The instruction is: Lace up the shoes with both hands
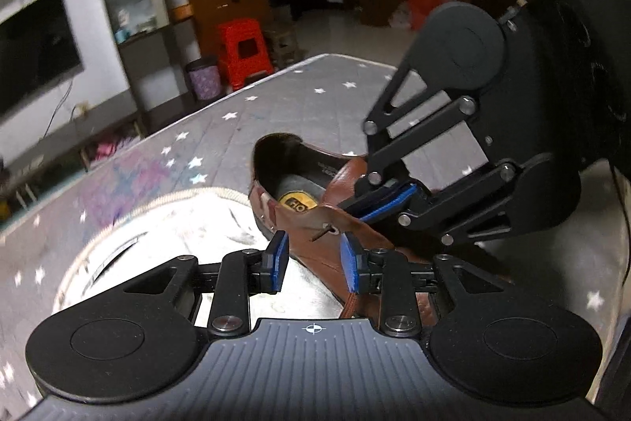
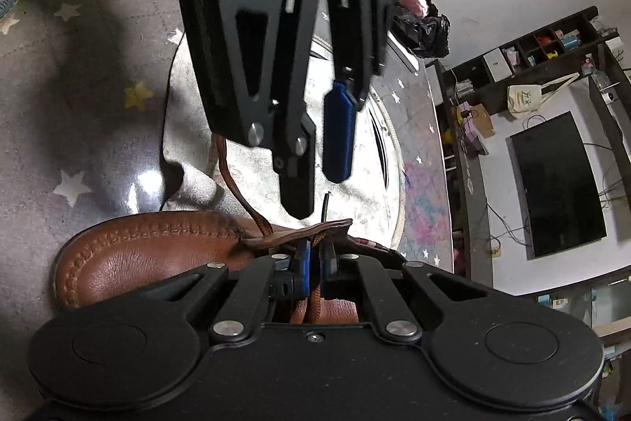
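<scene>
Shoe: brown leather lace-up shoe (image 1: 347, 219) lies on the star-printed grey counter (image 1: 276, 105).
Right claw (image 2: 314, 263): clamped on the brown lace (image 2: 240, 192) at the eyelet flap, steadying it.
Left claw (image 1: 313, 259): parted, empty, facing the lace tip (image 1: 318, 234), apparently to take it.

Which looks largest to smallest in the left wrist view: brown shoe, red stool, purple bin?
1. brown shoe, though it is nearest the camera
2. red stool
3. purple bin

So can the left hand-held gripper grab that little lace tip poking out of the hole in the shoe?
Probably yes. The left hand-held gripper is open, and the lace tip sticks out of the brown shoe just ahead of the gap between its blue pads, with nothing in between.
</scene>
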### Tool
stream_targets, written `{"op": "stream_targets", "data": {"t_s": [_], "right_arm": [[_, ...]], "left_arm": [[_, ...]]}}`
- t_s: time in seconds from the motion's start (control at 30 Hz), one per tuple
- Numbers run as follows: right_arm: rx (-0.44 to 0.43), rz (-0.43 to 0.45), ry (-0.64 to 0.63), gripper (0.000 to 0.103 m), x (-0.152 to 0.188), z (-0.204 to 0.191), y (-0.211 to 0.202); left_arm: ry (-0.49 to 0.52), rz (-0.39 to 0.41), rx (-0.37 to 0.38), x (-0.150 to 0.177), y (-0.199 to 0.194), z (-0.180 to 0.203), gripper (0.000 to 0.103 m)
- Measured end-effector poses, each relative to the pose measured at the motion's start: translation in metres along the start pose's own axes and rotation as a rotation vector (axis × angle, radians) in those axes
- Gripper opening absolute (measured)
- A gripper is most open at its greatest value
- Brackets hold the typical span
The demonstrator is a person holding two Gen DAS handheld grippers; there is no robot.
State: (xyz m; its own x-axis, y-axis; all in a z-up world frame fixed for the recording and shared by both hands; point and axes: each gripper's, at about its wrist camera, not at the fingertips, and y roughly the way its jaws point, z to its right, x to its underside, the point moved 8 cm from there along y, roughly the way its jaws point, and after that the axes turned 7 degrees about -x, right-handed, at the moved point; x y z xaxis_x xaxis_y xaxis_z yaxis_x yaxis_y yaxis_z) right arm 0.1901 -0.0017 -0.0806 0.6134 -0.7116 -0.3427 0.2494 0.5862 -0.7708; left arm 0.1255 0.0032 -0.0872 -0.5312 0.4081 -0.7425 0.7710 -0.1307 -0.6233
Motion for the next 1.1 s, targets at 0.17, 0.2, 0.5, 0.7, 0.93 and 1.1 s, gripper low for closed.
{"op": "stream_targets", "data": {"t_s": [0.17, 0.2, 0.5, 0.7, 0.93, 1.1], "right_arm": [[0.004, -0.003, -0.022, 0.005, 0.0, -0.003, -0.001], [0.005, -0.003, -0.024, 0.005, 0.0, -0.003, -0.001], [0.015, -0.013, -0.014, 0.005, 0.0, -0.005, -0.001], [0.05, 0.003, 0.038, 0.006, -0.004, -0.004, -0.013], [0.116, 0.028, 0.147, 0.022, -0.001, -0.011, -0.042], [0.147, 0.048, 0.243, 0.022, 0.005, -0.029, -0.062]], "left_arm": [[0.168, -0.016, -0.034, -0.001, 0.006, 0.011, 0.015], [0.189, -0.015, -0.04, -0.002, 0.007, 0.012, 0.012], [0.196, -0.023, -0.05, 0.001, 0.011, 0.012, 0.003], [0.066, -0.033, -0.135, 0.007, 0.007, 0.002, 0.003], [-0.086, -0.04, -0.294, 0.03, -0.016, -0.028, 0.002], [-0.207, -0.059, -0.366, 0.051, -0.042, -0.059, 0.002]]}}
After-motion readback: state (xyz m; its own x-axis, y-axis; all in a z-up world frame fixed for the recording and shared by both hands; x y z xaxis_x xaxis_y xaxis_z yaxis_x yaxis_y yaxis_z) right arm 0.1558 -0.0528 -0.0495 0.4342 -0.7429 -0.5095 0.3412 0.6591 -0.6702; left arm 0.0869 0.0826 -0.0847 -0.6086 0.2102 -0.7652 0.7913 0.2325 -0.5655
